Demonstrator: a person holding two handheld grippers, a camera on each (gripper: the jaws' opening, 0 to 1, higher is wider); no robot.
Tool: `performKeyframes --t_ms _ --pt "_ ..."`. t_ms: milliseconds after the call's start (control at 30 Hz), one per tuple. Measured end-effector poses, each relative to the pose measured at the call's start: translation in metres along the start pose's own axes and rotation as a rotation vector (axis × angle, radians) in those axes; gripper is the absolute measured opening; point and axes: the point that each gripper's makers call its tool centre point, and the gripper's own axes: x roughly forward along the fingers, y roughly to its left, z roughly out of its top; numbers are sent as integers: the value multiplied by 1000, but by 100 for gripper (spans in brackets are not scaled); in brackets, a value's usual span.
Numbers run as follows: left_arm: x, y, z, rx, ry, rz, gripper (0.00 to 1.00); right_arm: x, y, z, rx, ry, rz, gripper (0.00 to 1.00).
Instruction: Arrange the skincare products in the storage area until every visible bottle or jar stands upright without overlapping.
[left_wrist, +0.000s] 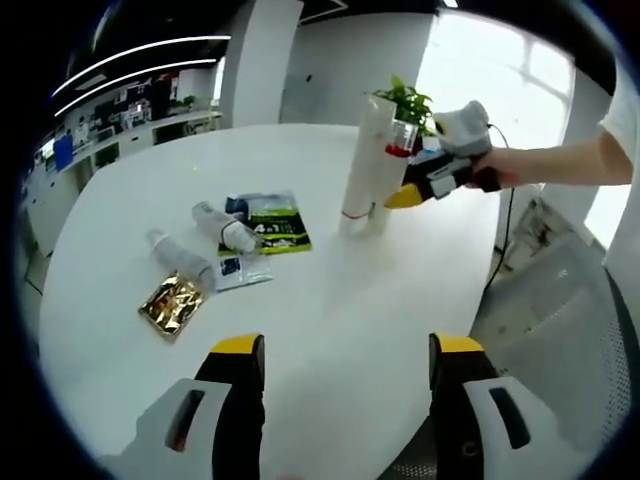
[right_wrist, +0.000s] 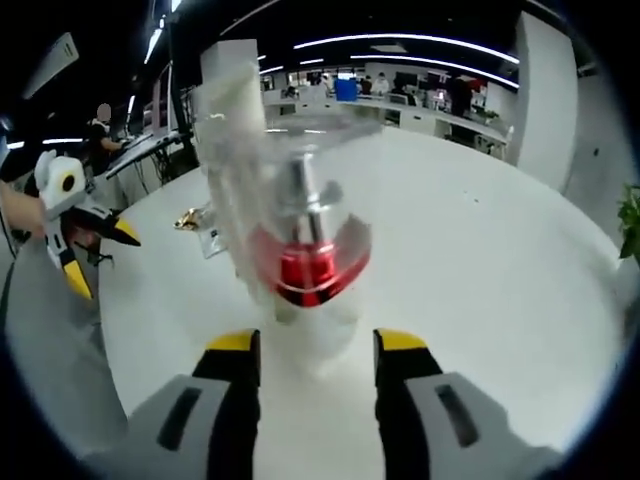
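Two tall white cylindrical bottles (left_wrist: 368, 165) stand upright and touching one another on the round white table (left_wrist: 330, 300), at about one o'clock in the left gripper view. The nearer one carries a clear cap over a red collar and metal pump (right_wrist: 312, 262), seen close in the right gripper view. The right claw (left_wrist: 405, 197) is at these bottles, one yellow tip beside the lower body; in its own view its jaws stand apart on either side of the bottle's white base, and whether they press on it cannot be told.

At ten o'clock in the left gripper view, two small white bottles lie on their sides: one (left_wrist: 225, 228) against a dark green and blue sachet (left_wrist: 272, 220), the other (left_wrist: 180, 260) partly over a small blue and white sachet (left_wrist: 240, 270). A gold foil packet (left_wrist: 172, 303) lies flat just beside the latter bottle, at nine o'clock.

The left claw (left_wrist: 347, 360) is released, jaws wide apart over bare table, well apart from all products. A green potted plant (left_wrist: 408, 105) stands behind the upright bottles.
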Motion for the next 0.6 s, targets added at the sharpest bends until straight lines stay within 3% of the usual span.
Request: performKeyframes --t_ms 200,600 --pt "-4 1 5 -3 -11 2 72 -13 8 -4 34 -23 -23 61" --pt "-27 14 3 -28 -29 35 89 -41 40 -23 74 -8 -44 74"
